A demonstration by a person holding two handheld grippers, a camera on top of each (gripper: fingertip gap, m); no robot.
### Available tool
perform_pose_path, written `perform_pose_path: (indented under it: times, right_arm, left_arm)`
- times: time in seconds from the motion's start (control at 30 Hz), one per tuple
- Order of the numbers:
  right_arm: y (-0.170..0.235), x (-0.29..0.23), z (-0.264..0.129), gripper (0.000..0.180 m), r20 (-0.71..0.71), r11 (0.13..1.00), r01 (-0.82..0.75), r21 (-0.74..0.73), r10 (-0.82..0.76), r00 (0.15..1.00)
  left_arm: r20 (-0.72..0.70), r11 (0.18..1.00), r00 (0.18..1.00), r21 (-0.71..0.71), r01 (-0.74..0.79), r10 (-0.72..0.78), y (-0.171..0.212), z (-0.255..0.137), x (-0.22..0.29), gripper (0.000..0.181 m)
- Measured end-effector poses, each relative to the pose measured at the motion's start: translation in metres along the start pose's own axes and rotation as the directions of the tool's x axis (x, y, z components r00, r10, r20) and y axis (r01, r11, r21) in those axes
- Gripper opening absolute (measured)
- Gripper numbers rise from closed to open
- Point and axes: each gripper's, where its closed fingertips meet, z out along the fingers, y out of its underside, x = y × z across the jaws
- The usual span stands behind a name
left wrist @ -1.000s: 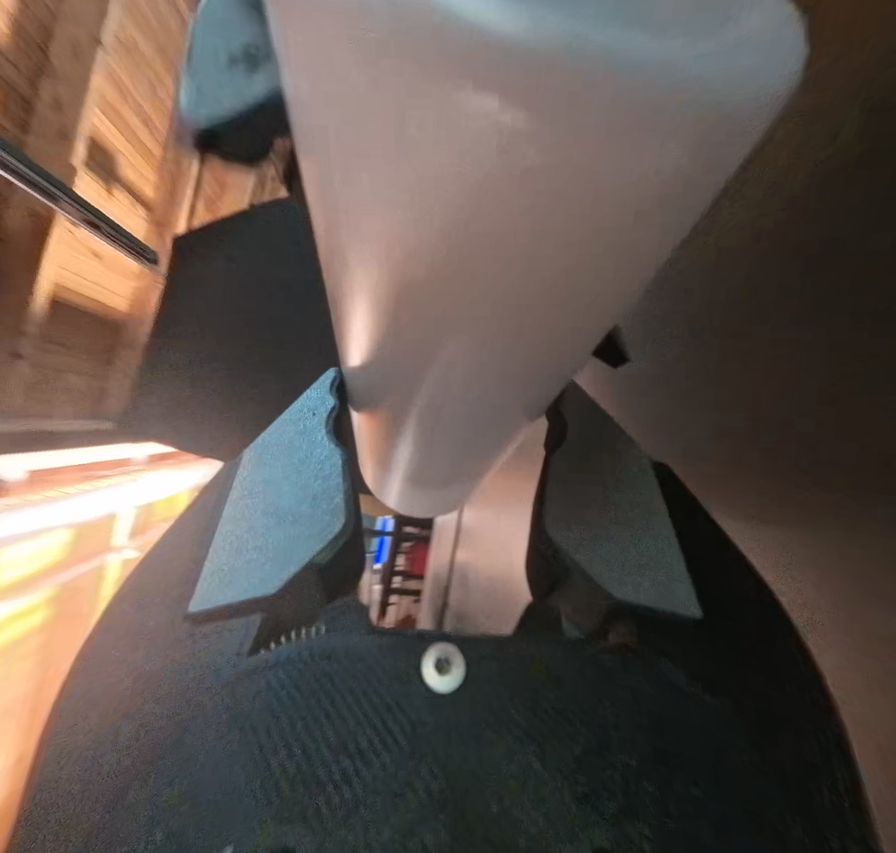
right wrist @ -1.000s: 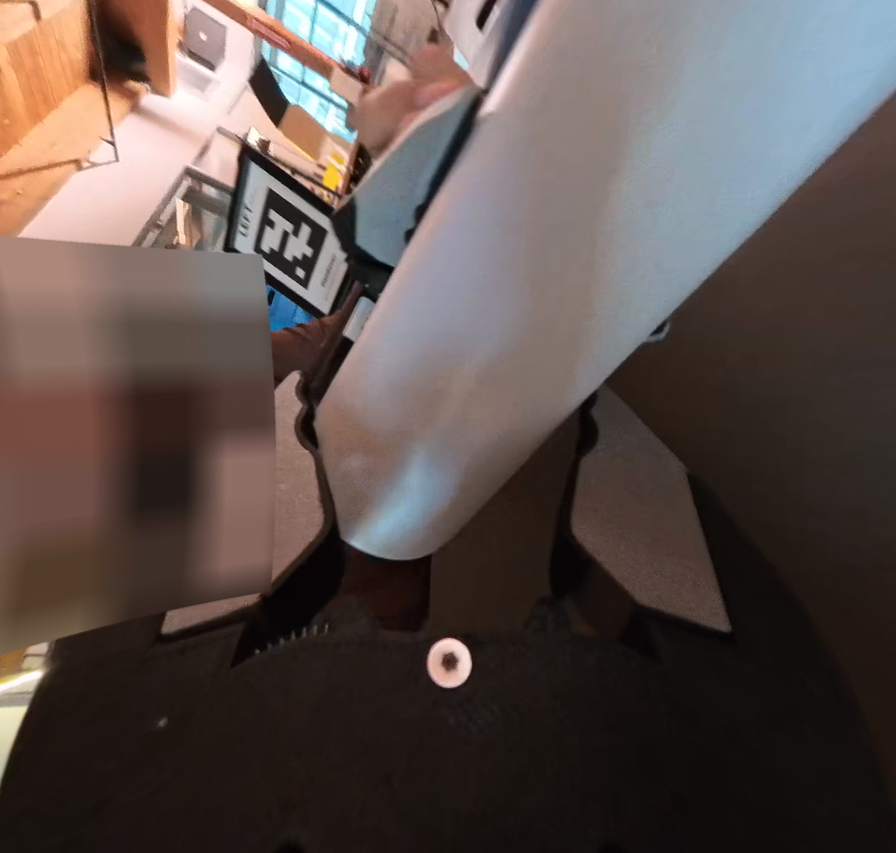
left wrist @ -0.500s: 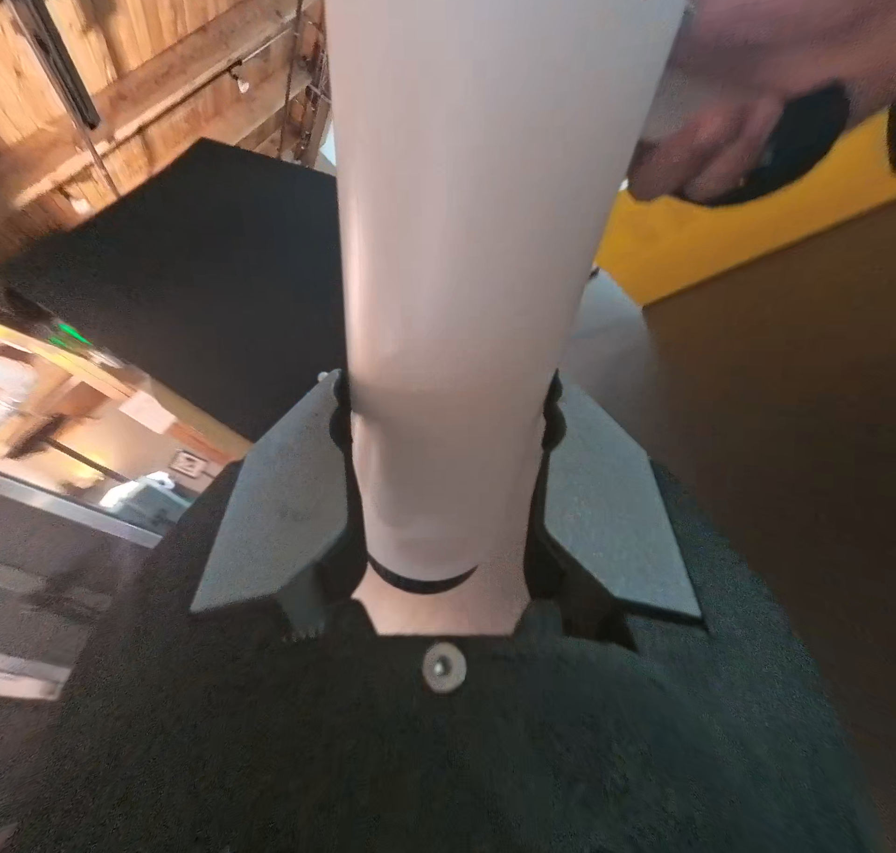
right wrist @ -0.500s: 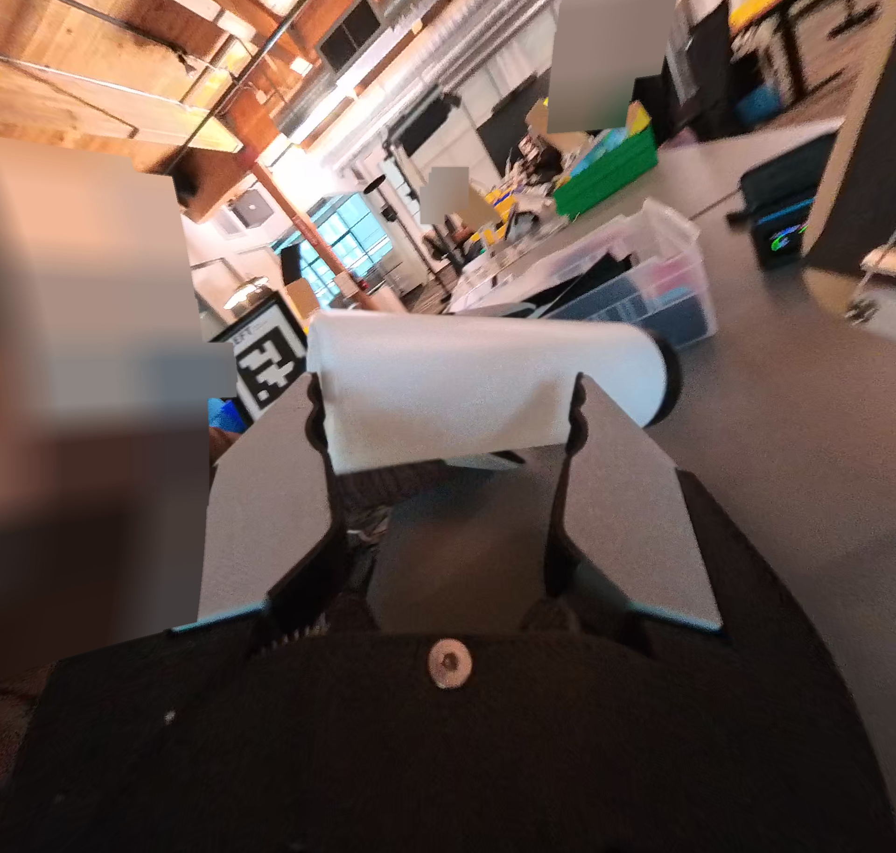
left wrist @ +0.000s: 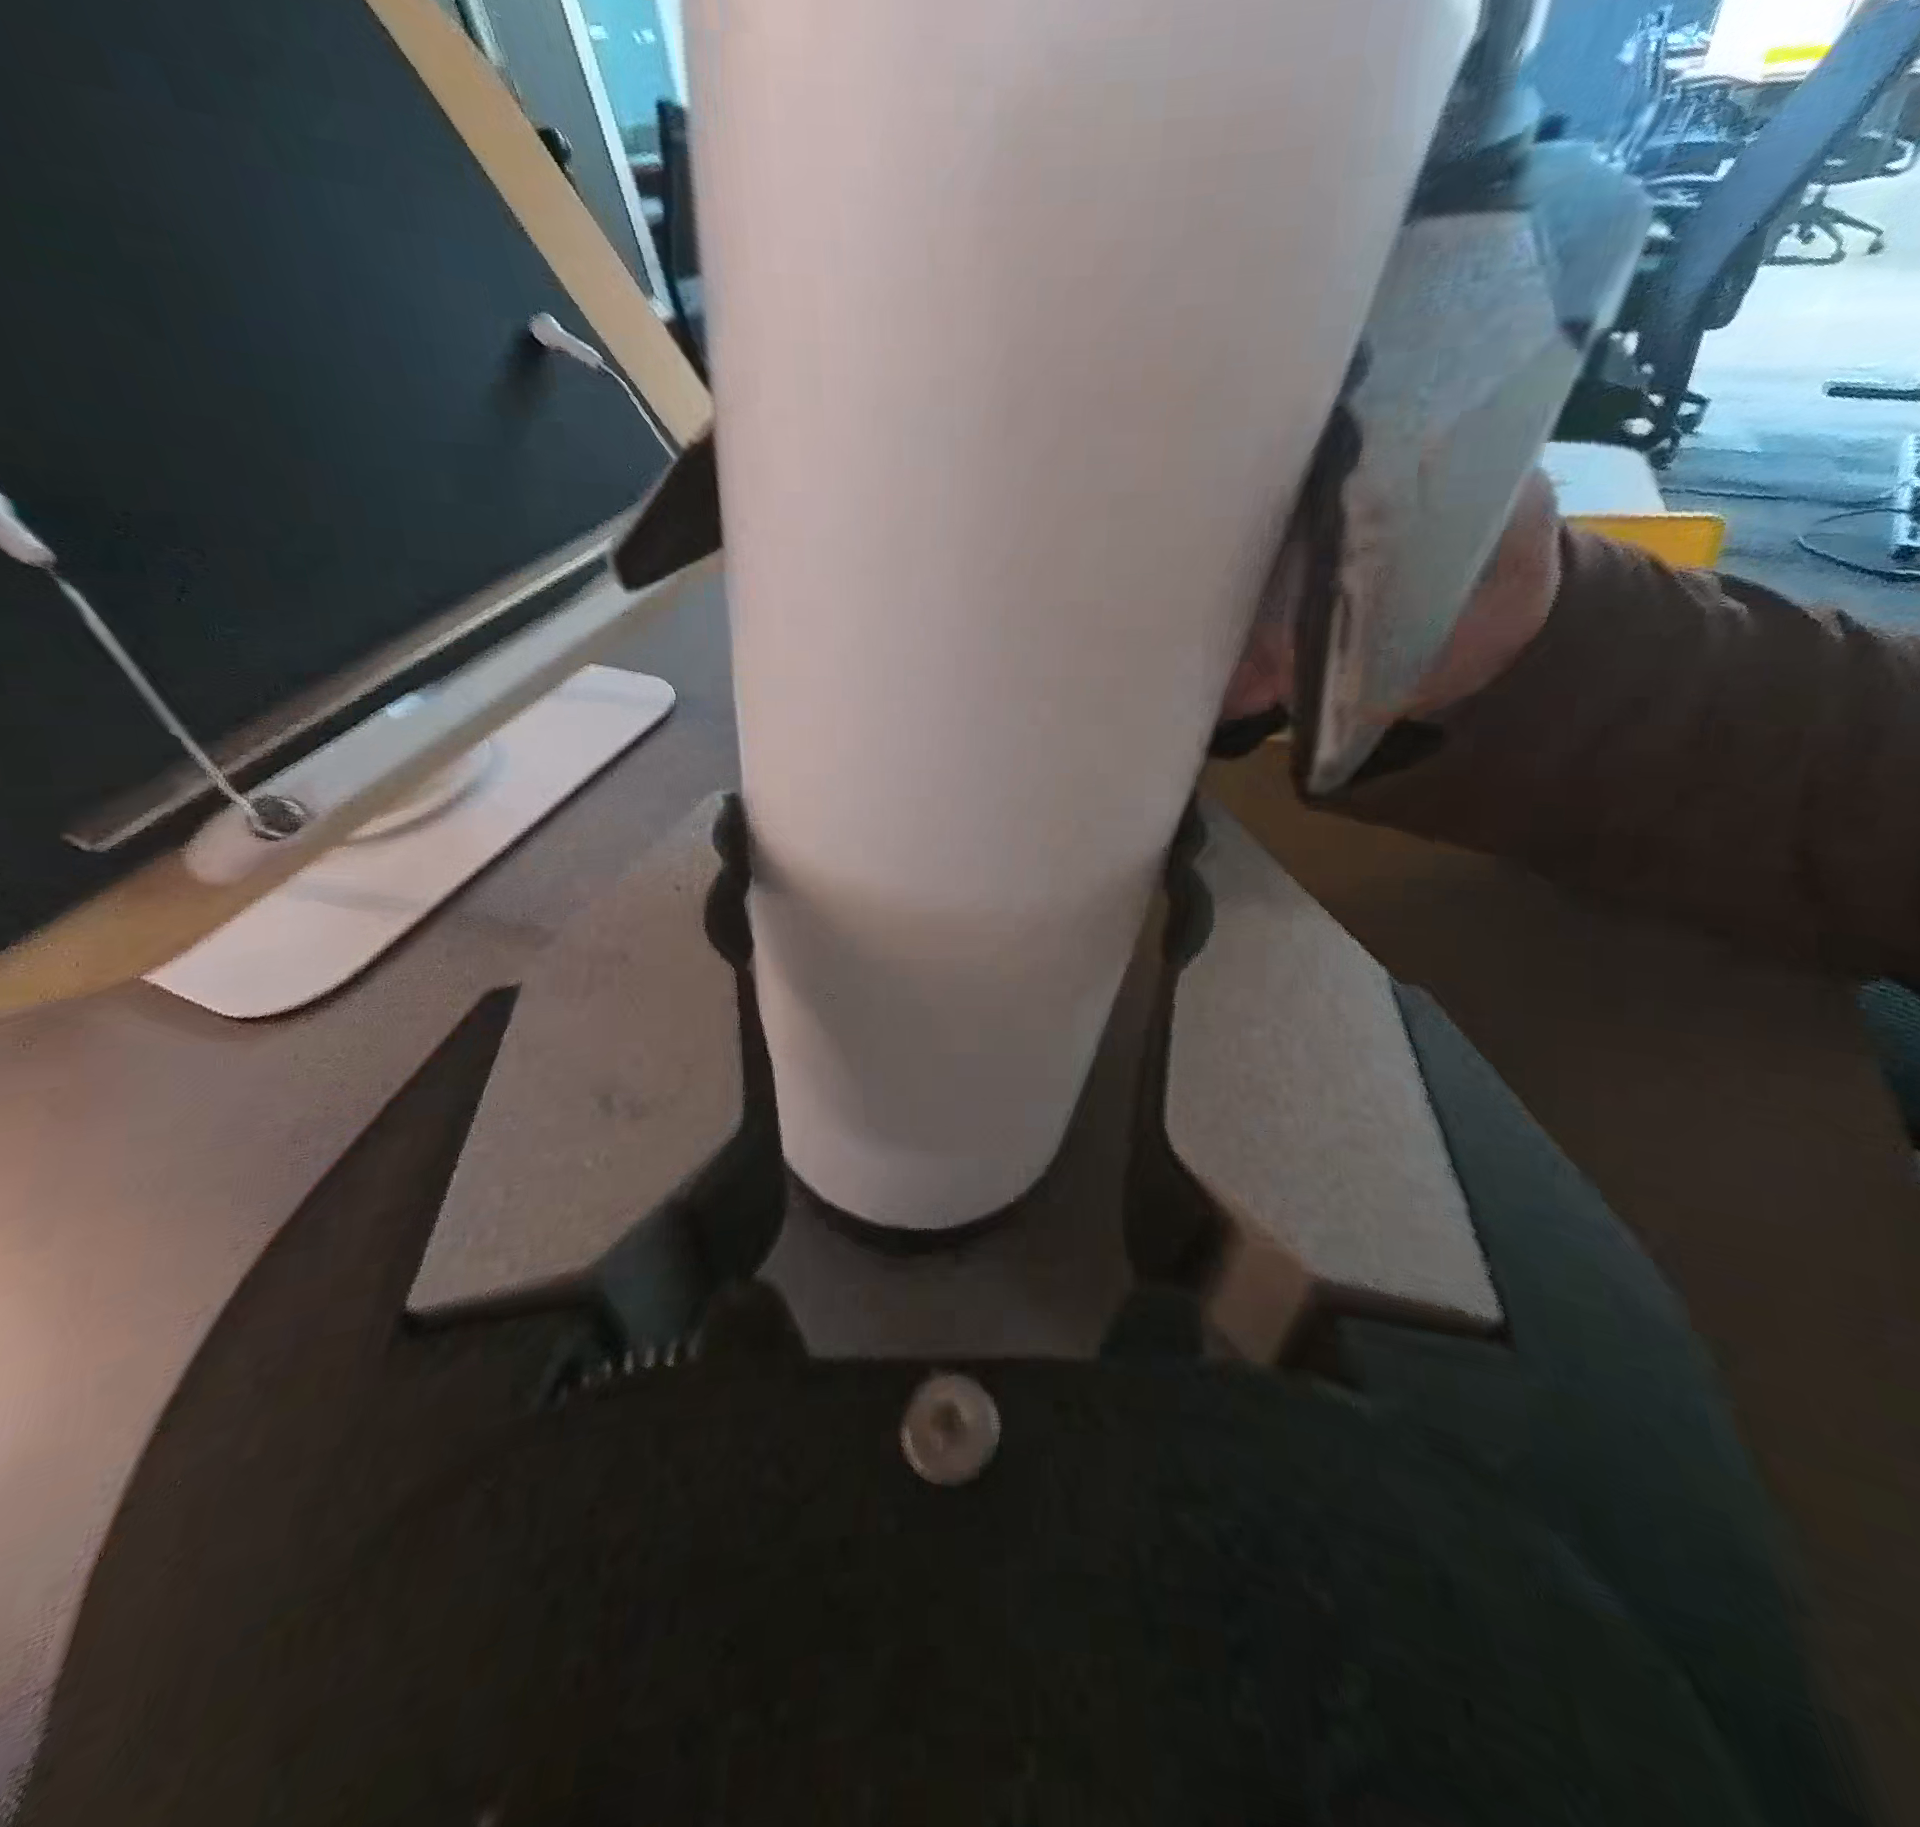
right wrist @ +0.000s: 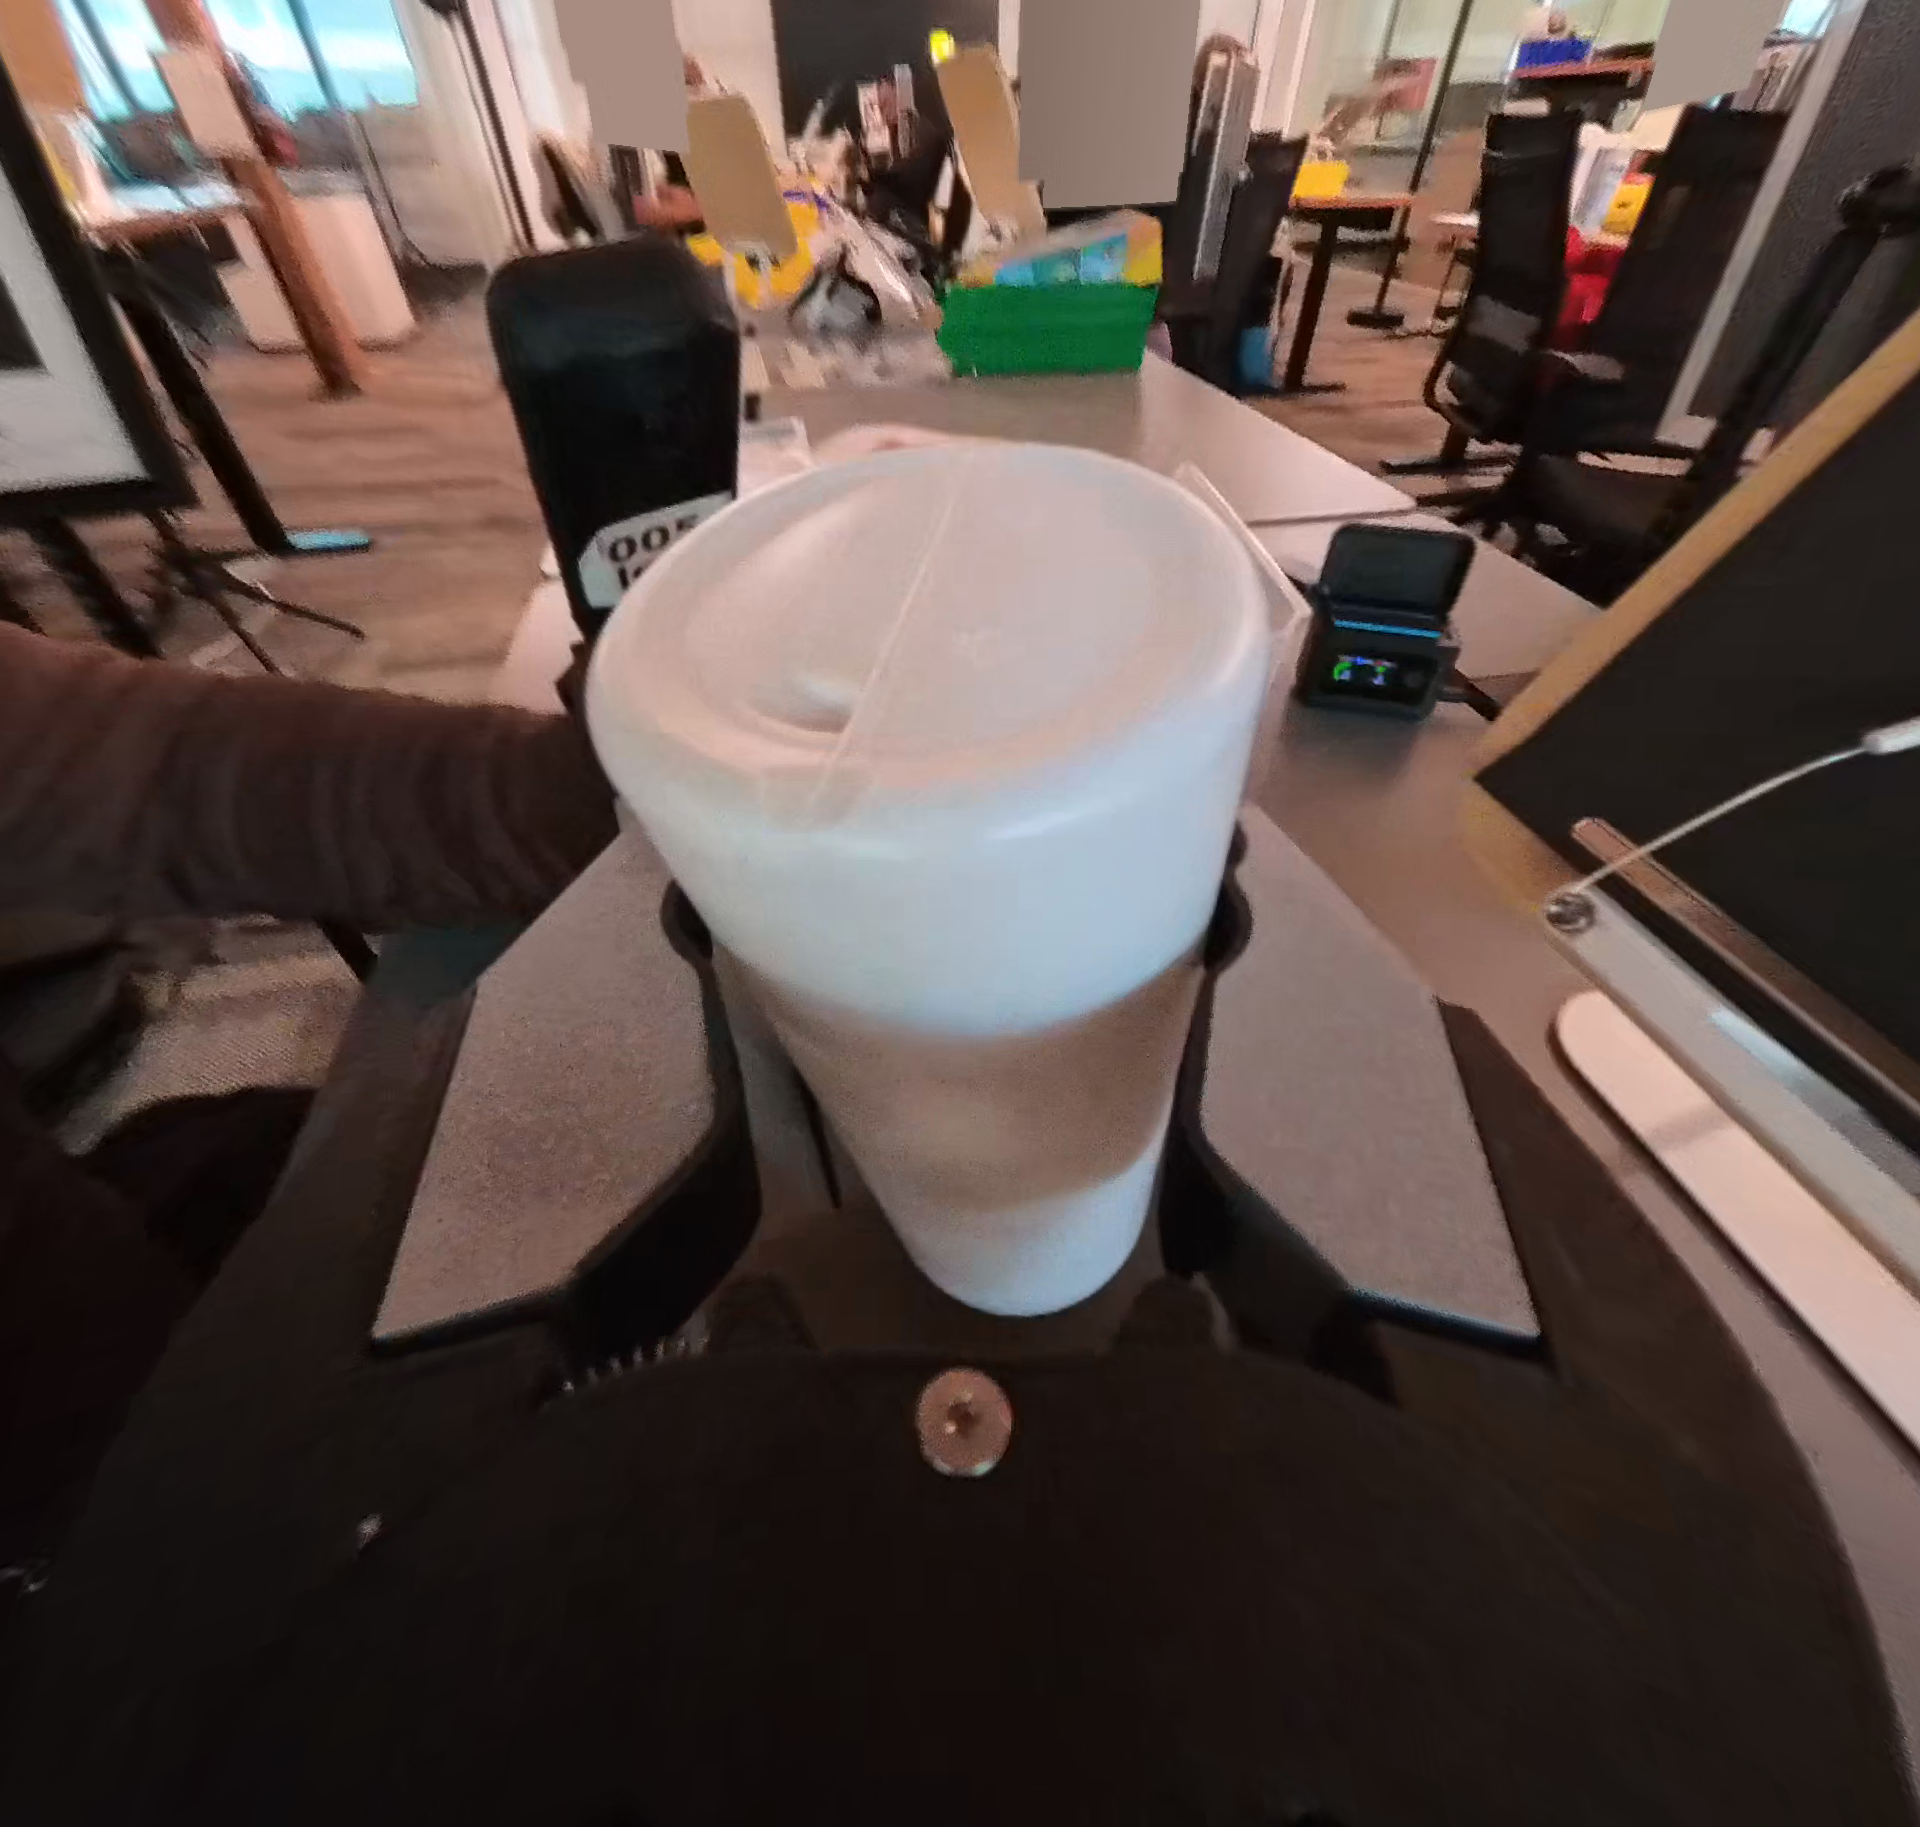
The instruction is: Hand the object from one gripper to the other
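A tall white cup [left wrist: 997,427] with a translucent lid [right wrist: 925,634] is held above the table. My left gripper [left wrist: 956,863] is shut on its narrow lower end, with the base close to the palm. My right gripper [right wrist: 956,925] reaches in from the side, and its open fingers stand at both sides of the cup just under the lid. In the left wrist view one right finger [left wrist: 1434,447] lies against the cup's upper right side, and the tip of the other shows at the cup's left edge. Most of the left gripper is hidden in the right wrist view.
A dark monitor [left wrist: 260,323] on a pale base [left wrist: 416,821] stands close by, with a white cable [left wrist: 135,676] across it; it is on the right in the right wrist view [right wrist: 1766,686]. Behind the cup are a black box [right wrist: 623,406], a small screen device [right wrist: 1382,634], a green bin [right wrist: 1044,328] and office chairs [right wrist: 1558,375]. Brown sleeves [right wrist: 291,790] [left wrist: 1714,738] reach in. The gap from one gripper's tips to the other's is roughly 6 cm.
Both views have swung down from the ceiling to table level. The cup stays in my left gripper. It lay across my right fingertips before and now stands between the right fingers.
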Motion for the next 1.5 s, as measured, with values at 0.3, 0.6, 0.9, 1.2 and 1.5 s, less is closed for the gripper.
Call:
perform_pose_path:
  times: [0.3,0.6,0.9,1.2,1.5]
  right_arm:
    - [-0.002,0.044,-0.023,0.093,-0.397,0.948,0.265,-0.178,-0.315,0.862]
    - [0.036,0.076,-0.011,0.093,-0.459,0.69,0.375,-0.618,-0.705,0.54]
    - [0.049,0.066,0.017,0.095,-0.336,0.502,0.448,-0.74,-0.852,0.401]
    - [0.055,0.067,0.015,0.087,-0.415,0.689,0.399,-0.605,-0.701,0.58]
    - [0.033,0.022,0.011,0.065,-0.142,0.969,-0.239,-0.068,0.227,0.963]
  left_arm:
    - [0.013,0.985,0.991,0.115,0.128,-0.131,-0.021,-0.027,-0.023,0.083]
    - [0.069,0.963,0.974,0.178,0.201,-0.216,-0.032,-0.024,-0.026,0.106]
    - [0.247,0.998,0.968,0.056,0.024,-0.037,-0.01,-0.015,-0.04,0.093]
    - [0.288,0.989,0.957,0.141,-0.035,-0.008,-0.03,-0.039,-0.06,0.09]
    - [0.412,0.942,0.897,0.209,-0.264,0.16,-0.06,-0.061,-0.061,0.085]
